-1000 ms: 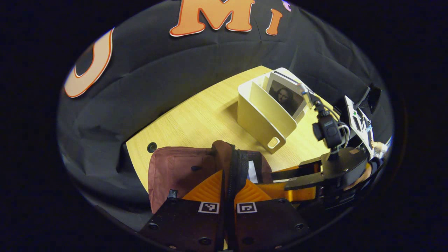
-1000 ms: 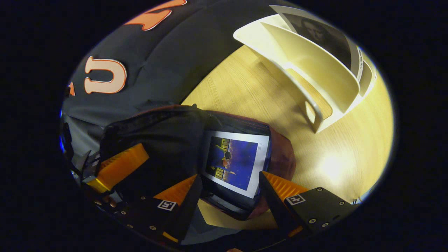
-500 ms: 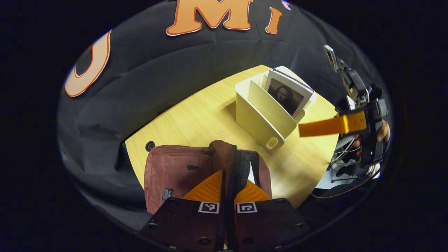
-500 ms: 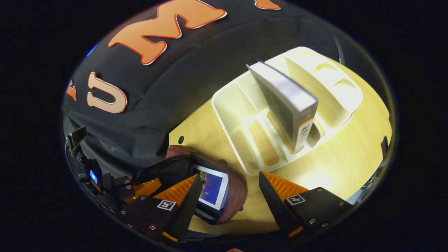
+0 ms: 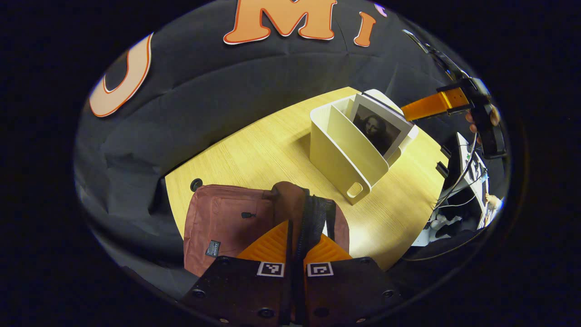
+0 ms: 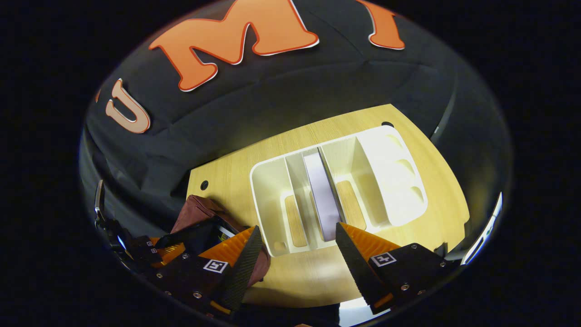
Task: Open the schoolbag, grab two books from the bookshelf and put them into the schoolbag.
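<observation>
Holding the schoolbag (image 5: 227, 218) mouth open, the left gripper (image 5: 295, 236) is pinching the dark zipper edge (image 5: 313, 218) with both fingers closed tight on it. The bag is lying at the near end of the wooden table (image 5: 254, 150), and a book's white edge is peeking out of its opening in the right gripper view.

The right gripper (image 6: 295, 245) is hovering above the white bookshelf (image 6: 272, 181), fingers spread wide and carrying nothing. The remaining book (image 6: 321, 190) is standing on edge in a middle slot, spine and top edge facing up, roughly lined up with the gap between the fingers.

Step in hand, as I judge it: going for the second book. To do it well: be keeping the fingers spread, descending straight so one finger is going each side of the book, inside the dividers, not onto them. Be closing on the top part of the cover, then lifting vertically until clear of the slot before swinging toward the bag. The left should be staying clamped so the opening is not collapsing.
</observation>
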Available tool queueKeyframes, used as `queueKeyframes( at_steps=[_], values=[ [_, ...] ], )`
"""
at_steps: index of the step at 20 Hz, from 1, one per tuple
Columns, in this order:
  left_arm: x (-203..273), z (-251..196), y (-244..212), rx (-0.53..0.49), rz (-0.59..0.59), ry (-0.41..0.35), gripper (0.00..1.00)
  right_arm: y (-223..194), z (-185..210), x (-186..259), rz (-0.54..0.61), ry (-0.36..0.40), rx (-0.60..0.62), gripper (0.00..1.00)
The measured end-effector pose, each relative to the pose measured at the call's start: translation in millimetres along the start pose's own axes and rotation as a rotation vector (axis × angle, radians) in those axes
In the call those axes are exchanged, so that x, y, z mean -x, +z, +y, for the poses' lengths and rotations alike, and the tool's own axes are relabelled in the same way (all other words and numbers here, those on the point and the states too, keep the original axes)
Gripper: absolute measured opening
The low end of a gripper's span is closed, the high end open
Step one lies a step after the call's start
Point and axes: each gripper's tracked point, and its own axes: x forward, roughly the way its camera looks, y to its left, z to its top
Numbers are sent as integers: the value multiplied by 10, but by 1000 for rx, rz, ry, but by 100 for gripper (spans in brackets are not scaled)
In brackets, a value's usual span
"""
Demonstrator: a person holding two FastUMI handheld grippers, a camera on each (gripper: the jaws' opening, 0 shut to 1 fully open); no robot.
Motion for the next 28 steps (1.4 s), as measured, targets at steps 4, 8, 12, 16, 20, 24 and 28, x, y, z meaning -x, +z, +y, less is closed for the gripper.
queueKeyframes(
  at_steps=[4, 8, 12, 16, 20, 24, 28],
  values=[
    [-51, 5, 14, 16, 11, 7, 5, 119, -159, -305, 92, -55, 53, 98],
    [-105, 5, 36, 22, 30, 7, 5, 55, -285, -568, 200, -100, 109, 98],
    [-185, 26, 21, 38, 49, 6, 5, 12, -353, -761, 279, -131, 119, 96],
    [-232, 36, 21, 53, 61, 4, 4, -56, -427, -987, 333, -162, 143, 90],
    [-270, 52, 11, 60, 67, 7, 4, -149, -558, -1150, 380, -221, 170, 74],
    [-268, 75, -8, 74, 70, 13, 4, -194, -615, -1202, 407, -238, 134, 61],
    [-292, 19, -11, 70, 60, -10, 4, -148, -622, -1137, 372, -237, 115, 48]
  ],
)
